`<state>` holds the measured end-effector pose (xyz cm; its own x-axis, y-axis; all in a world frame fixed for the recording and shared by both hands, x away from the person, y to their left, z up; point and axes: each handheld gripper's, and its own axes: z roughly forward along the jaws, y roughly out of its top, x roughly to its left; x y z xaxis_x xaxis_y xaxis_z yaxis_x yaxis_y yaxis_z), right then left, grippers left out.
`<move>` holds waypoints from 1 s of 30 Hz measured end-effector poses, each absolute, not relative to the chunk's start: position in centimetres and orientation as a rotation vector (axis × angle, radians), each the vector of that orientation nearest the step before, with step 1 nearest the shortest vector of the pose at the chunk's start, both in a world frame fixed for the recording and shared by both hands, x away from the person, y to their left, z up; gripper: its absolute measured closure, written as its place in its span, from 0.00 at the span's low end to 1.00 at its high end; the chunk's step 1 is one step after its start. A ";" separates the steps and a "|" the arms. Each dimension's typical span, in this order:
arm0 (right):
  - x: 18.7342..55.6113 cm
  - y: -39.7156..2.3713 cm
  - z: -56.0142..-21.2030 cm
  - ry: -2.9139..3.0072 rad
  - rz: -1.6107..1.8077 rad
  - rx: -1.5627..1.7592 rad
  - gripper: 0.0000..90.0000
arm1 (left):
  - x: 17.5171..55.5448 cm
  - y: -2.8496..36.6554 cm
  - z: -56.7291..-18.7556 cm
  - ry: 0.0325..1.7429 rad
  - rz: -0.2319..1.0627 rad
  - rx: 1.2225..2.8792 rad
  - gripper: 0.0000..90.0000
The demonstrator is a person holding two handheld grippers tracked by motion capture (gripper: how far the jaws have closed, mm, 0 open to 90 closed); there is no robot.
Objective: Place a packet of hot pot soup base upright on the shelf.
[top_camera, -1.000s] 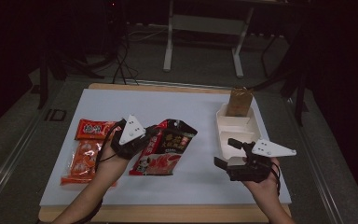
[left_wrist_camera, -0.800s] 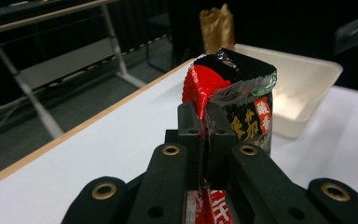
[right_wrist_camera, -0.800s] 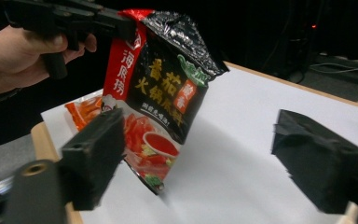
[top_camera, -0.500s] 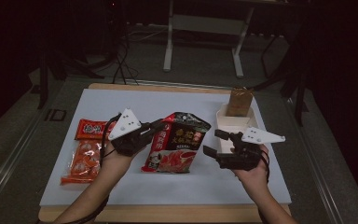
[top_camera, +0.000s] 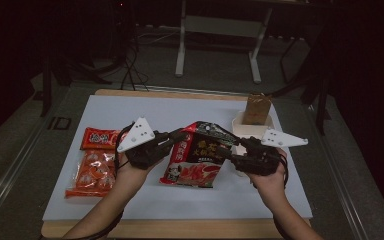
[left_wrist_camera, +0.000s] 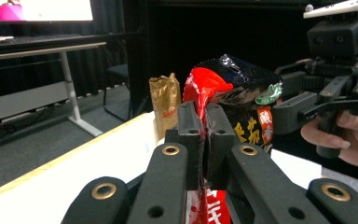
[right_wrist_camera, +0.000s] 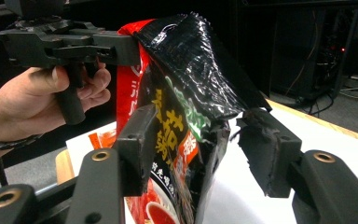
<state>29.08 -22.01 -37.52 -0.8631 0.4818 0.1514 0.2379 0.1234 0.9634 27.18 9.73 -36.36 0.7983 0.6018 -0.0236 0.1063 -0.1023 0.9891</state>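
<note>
In the high view the noodle packet point(top_camera: 200, 155), flat on the white mat point(top_camera: 130, 205) a second ago, now hangs lifted between both grippers. The left gripper view shows the left gripper point(left_wrist_camera: 204, 133) clamped on its red edge; the right gripper view shows the right gripper point(right_wrist_camera: 200, 154) closing around the other edge, one pad not yet touching, so a two-handed hold looks near

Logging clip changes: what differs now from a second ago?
The left claw has lifted the noodle packet off the table to stand upright. The right claw has moved in around its other edge, its jaws just closing, not yet pressing. The orange packets and the tray stayed put.
</note>
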 end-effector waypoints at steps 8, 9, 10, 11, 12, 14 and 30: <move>29.4 -22.0 -37.1 2.235 1.785 0.693 0.82 | 27.4 9.5 -36.5 0.578 0.449 1.634 0.98; 29.5 -22.0 -37.0 2.238 1.762 0.682 0.84 | 27.5 9.5 -36.5 0.575 0.451 1.638 0.98; 29.5 -21.9 -36.9 2.247 1.751 0.674 0.85 | 27.5 9.6 -36.6 0.572 0.443 1.640 0.98; 29.6 -22.0 -36.8 2.253 1.755 0.677 0.86 | 27.6 9.7 -36.6 0.568 0.430 1.645 0.98; 29.6 -22.0 -36.8 2.252 1.755 0.675 0.87 | 27.7 9.8 -36.6 0.568 0.426 1.650 0.98; 29.7 -22.1 -36.6 2.258 1.759 0.678 0.87 | 27.8 9.9 -36.8 0.554 0.416 1.648 0.98; 29.7 -23.1 -34.3 2.205 1.742 0.662 0.88 | 27.6 10.6 -36.2 0.571 0.429 1.580 0.55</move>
